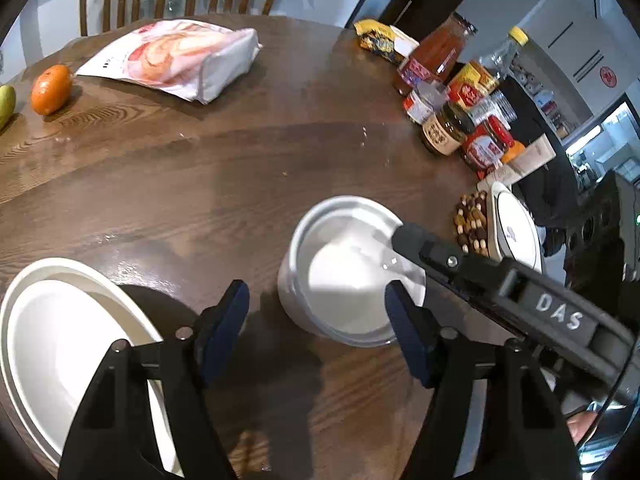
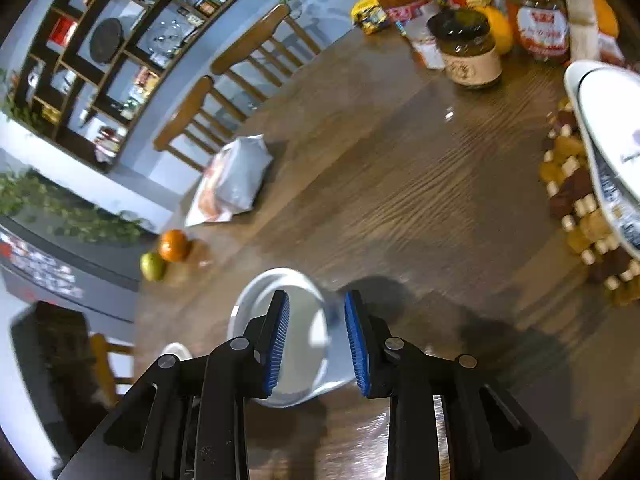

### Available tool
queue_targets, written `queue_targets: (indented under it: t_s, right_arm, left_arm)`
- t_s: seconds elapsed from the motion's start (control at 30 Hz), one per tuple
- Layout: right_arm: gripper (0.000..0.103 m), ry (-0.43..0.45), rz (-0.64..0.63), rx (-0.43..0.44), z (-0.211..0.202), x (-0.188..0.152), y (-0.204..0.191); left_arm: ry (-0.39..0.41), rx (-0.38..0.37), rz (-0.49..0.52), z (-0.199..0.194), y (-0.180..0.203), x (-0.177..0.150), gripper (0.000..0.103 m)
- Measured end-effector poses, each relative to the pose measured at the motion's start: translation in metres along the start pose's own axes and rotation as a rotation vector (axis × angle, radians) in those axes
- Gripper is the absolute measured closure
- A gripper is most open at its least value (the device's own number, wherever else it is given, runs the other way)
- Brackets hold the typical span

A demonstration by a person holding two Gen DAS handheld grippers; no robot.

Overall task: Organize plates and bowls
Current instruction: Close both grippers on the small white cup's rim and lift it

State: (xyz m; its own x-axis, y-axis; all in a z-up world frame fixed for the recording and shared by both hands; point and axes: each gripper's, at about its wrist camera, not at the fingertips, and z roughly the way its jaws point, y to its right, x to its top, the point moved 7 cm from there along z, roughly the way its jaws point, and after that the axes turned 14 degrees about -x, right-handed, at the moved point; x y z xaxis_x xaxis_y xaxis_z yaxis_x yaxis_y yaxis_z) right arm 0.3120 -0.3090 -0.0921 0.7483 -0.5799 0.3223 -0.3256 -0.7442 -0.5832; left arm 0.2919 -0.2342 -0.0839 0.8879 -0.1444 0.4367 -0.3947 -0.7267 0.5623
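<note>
A white bowl (image 1: 340, 280) stands on the brown wooden table (image 1: 200, 184). My left gripper (image 1: 317, 292) hovers open just above its near side, holding nothing. From the right, one of my right gripper's fingers (image 1: 432, 252) reaches over the bowl's far rim. In the right wrist view the right gripper (image 2: 317, 296) straddles the wall of the bowl (image 2: 304, 320), its blue pads standing clear of it on both sides. Two stacked white plates (image 1: 60, 320) lie at the near left. Another white plate (image 1: 516, 228) (image 2: 608, 120) rests on a beaded trivet (image 2: 572, 188).
Jars and bottles (image 1: 444, 132) (image 2: 468, 48) crowd the table's right edge. A snack bag (image 1: 176, 56) (image 2: 236, 176), an orange (image 1: 50, 88) (image 2: 174, 245) and a green fruit (image 2: 153, 266) lie on the far side. Wooden chairs (image 2: 224, 92) stand beyond the table.
</note>
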Motion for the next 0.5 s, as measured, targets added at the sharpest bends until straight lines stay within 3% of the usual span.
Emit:
queue_targets:
  t_s: [0.1,0.5]
  right_arm:
    - [0.061,-0.004,-0.004,-0.01,0.002,-0.002,-0.002]
    - [0.051,-0.043,-0.006,-0.007,0.013,-0.007,-0.006]
  left_arm:
    - [-0.008,-0.001,0.009,0.003,0.002,-0.002,0.038]
    - [-0.019,-0.011,0.016,0.009,0.005,-0.007,0.038]
